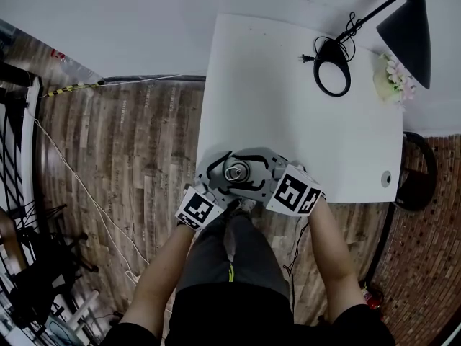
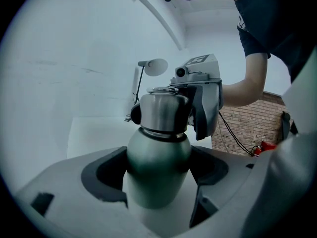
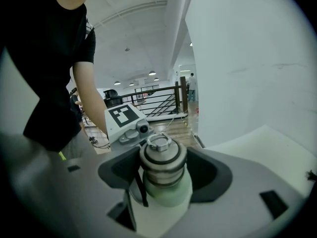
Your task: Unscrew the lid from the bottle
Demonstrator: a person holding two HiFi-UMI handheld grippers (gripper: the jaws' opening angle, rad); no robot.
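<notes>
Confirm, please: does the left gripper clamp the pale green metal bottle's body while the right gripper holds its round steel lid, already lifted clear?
Not lifted clear: the left gripper view shows the round steel lid seated on the pale green metal bottle's neck. The left gripper does clamp the body, and the right gripper does hold the lid.

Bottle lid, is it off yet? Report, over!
Left tongs clamped on bottle. Right tongs closed round lid. Lid still on. Nothing in the way.

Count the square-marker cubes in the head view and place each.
2. One cube sits left of the bottle and its lid, the other cube right of them. None looks hidden.
</notes>
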